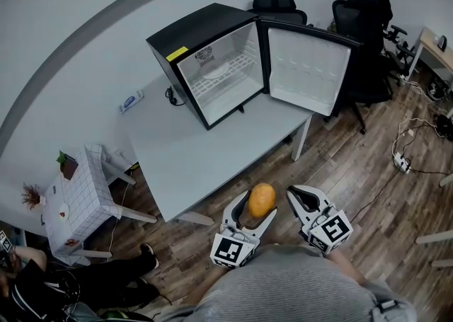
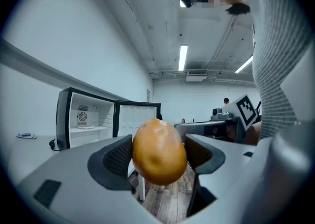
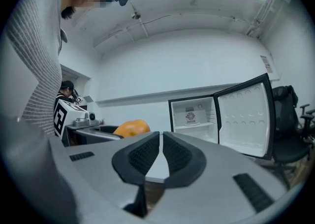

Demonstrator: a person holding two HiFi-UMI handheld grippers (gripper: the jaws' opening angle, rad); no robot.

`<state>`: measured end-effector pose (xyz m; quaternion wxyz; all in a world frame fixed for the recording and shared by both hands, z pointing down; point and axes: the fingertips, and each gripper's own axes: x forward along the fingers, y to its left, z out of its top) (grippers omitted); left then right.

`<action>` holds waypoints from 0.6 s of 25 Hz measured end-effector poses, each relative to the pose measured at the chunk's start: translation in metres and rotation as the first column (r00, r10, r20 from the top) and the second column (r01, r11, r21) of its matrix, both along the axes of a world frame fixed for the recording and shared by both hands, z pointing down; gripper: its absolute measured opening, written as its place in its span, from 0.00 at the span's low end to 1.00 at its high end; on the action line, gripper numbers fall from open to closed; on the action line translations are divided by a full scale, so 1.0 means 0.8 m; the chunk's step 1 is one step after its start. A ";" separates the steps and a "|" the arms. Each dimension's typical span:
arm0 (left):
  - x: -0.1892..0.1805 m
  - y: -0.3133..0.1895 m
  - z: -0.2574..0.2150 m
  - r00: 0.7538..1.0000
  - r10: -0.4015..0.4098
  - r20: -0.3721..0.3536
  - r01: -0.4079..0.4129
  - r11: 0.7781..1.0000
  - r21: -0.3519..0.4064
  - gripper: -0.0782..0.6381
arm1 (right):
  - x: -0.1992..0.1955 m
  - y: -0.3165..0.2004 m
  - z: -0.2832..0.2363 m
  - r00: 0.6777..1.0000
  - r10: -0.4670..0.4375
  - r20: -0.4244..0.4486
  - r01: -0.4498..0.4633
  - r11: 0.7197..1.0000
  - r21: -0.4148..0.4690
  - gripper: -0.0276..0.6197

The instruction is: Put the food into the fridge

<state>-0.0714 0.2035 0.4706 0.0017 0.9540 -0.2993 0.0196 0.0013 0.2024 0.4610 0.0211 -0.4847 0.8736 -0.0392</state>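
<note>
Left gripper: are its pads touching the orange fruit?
Touching. The left gripper view shows the orange fruit wedged between the two pads of the left gripper. It hangs in the air with nothing else supporting it.

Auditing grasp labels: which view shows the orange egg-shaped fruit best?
Left gripper view: the orange egg-shaped fruit fills the centre, close up, pinched by the left gripper. Head view shows it small from above, in the same grip. Right gripper view catches only its top, the rest hidden behind that gripper's grey body.

The fridge (image 1: 212,66) stands on the table (image 1: 191,154), chairs (image 1: 279,6) behind; the left tool (image 1: 257,204) holds the fruit (image 1: 262,199) before the table.
</note>
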 end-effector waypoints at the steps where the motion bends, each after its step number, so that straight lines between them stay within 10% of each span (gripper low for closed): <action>1: -0.002 0.000 0.003 1.000 0.000 0.024 0.000 1.000 0.005 0.58 | -0.002 0.001 0.002 1.000 -0.005 -0.010 0.005 1.000 -0.003 0.06; 15: -0.003 0.003 -0.002 1.000 -0.011 -0.011 0.011 1.000 -0.001 0.58 | -0.007 -0.003 0.000 1.000 -0.015 -0.024 0.015 1.000 0.000 0.06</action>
